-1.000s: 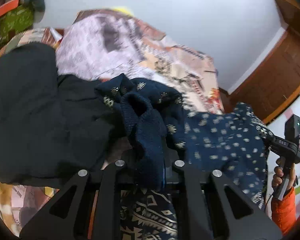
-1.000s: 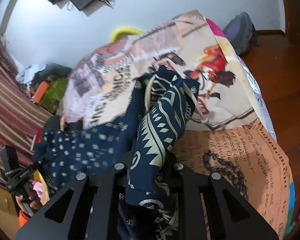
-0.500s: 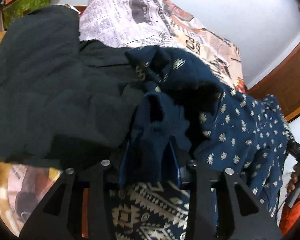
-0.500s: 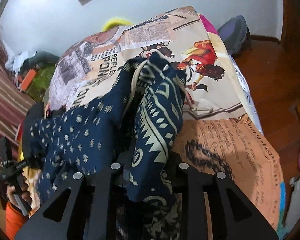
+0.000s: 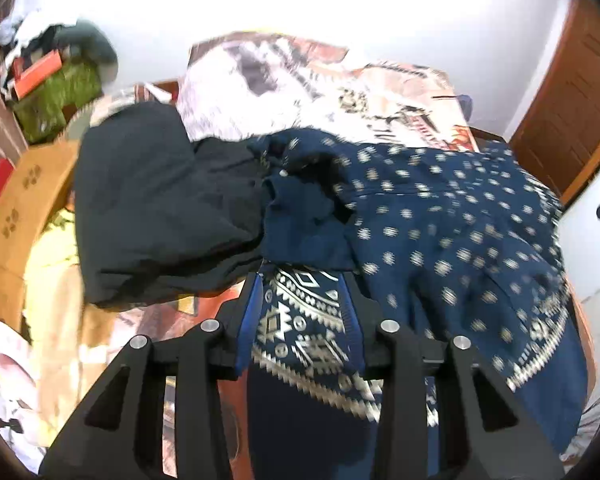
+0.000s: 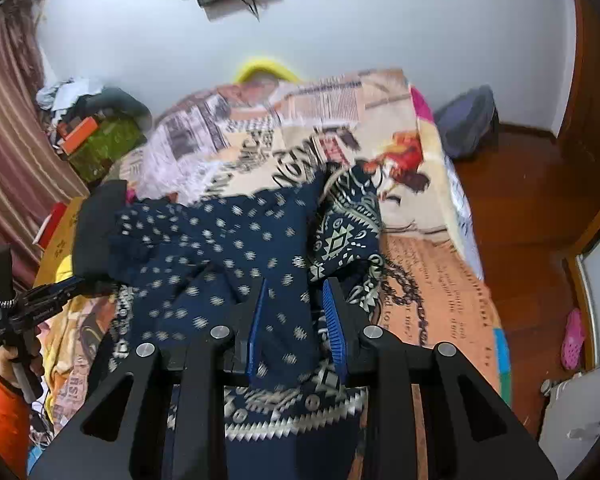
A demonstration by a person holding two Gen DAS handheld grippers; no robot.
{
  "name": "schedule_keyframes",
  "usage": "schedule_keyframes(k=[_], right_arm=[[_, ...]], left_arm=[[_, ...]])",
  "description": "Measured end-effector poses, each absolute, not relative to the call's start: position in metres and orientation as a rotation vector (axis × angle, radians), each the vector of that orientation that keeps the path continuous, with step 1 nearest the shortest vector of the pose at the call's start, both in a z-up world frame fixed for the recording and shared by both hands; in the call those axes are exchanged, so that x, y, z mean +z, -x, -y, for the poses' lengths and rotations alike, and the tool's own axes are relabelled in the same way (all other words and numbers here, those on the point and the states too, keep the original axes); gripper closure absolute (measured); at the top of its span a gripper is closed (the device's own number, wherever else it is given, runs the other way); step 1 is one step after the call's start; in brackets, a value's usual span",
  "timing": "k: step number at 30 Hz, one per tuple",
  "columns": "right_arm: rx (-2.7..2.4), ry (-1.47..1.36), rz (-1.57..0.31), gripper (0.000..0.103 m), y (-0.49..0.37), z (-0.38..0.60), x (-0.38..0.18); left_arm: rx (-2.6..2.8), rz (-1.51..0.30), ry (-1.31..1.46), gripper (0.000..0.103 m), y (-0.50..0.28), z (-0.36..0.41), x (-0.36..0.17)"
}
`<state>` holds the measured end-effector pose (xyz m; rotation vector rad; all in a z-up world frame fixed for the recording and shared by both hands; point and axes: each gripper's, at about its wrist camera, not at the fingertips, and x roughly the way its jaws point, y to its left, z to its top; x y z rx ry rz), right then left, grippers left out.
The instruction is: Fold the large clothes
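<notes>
A large navy garment (image 5: 440,220) with small cream motifs and a cream geometric border lies spread across the bed; it also shows in the right wrist view (image 6: 220,248). My left gripper (image 5: 304,280) stands open, its blue pads apart over the patterned border. My right gripper (image 6: 296,292) also stands open, with navy cloth lying loosely between its blue pads. The left gripper body (image 6: 32,304) shows at the left of the right wrist view, held by a hand in an orange sleeve.
A black garment (image 5: 156,208) lies heaped left of the navy one. The bed has a newspaper-print cover (image 6: 300,136). A cardboard box (image 5: 20,200) and a cluttered green box (image 5: 56,100) stand at the left. Wooden floor (image 6: 532,208) and a dark bag (image 6: 468,124) are at the right.
Both grippers were shut on bunched navy cloth; now both have opened, the cloth has dropped and spread flatter on the bed, and both grippers have pulled back.
</notes>
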<state>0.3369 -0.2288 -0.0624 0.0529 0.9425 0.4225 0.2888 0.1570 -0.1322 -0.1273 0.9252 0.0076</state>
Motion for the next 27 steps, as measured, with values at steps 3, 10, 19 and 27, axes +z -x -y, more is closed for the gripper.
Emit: schedule_keyframes(k=[3,10,19,27], right_arm=[[0.431,-0.054,-0.904,0.057,-0.313,0.233,-0.044],[0.437,-0.014,-0.853,0.043,-0.26,0.234,-0.027],[0.418,0.058,-0.901,0.043,-0.208,0.244,-0.053],[0.407,0.013,-1.061,0.043,-0.182,0.26,-0.102]], left_arm=[[-0.019,-0.903,0.118,0.046,-0.268,-0.149,-0.116],[-0.042,-0.866,0.076,0.04,-0.218,-0.135,-0.099],[-0.052,-0.965,0.122,0.039,-0.165,-0.139,-0.13],[-0.041,-1.102,0.324,0.039,-0.135,-0.159,-0.199]])
